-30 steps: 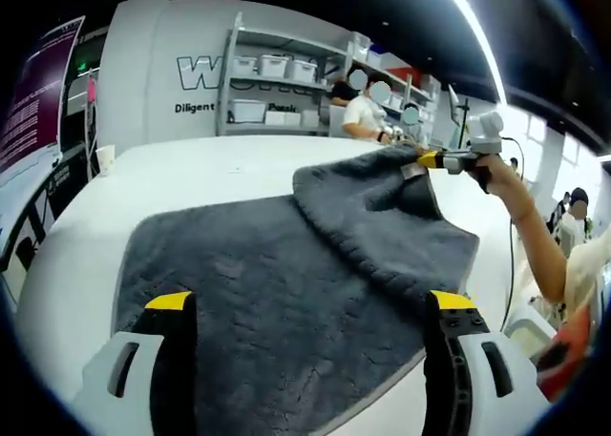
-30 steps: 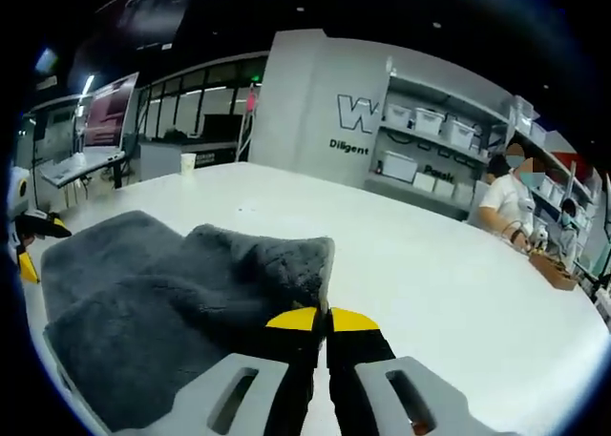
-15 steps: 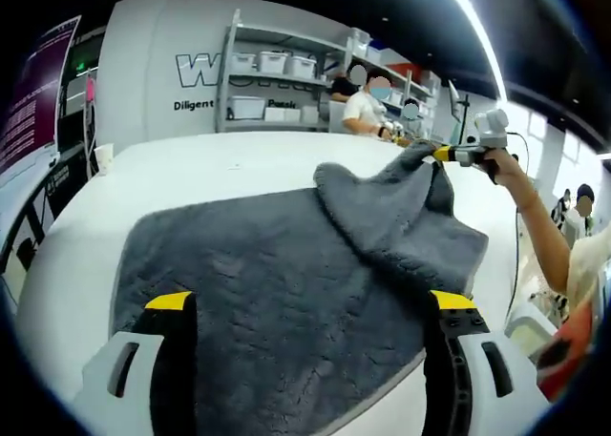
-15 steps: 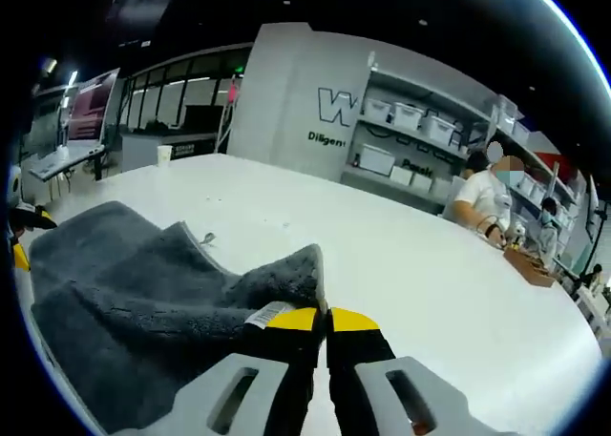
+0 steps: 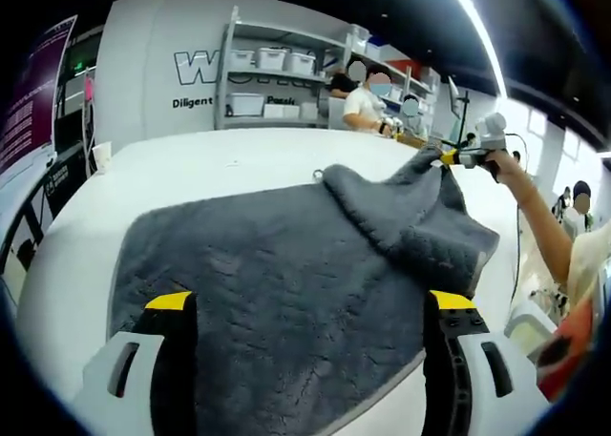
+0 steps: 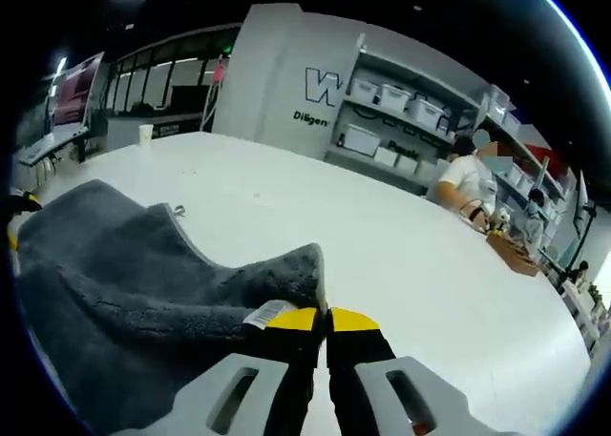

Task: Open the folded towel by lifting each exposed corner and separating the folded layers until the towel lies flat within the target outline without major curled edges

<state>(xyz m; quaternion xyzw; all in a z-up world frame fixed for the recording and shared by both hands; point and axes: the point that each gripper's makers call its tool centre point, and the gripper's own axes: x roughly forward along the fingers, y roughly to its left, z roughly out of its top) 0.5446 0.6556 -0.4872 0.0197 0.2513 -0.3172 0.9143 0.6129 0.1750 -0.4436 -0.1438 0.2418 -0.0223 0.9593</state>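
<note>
A dark grey towel (image 5: 277,283) lies spread on the white table (image 5: 191,169), its right part still folded over and lifted. My left gripper (image 5: 310,307) is open, its jaws wide apart low over the towel's near edge, holding nothing. Across the table my right gripper (image 5: 449,156) pulls the towel's corner up and away. In the right gripper view the right gripper (image 6: 322,318) is shut on that grey corner (image 6: 286,274), a white label (image 6: 265,312) beside the yellow tips. The towel (image 6: 105,264) trails back to the left.
The person's hand and sleeve (image 5: 535,226) reach in from the right. Shelves with white bins (image 5: 272,73) stand behind the table; people (image 6: 468,183) work at a far bench. A white cup (image 5: 103,156) sits near the table's left edge.
The right gripper has carried the towel corner further right and away, unrolling the folded layer; more of the flat lower layer shows. The left gripper has stayed in place.
</note>
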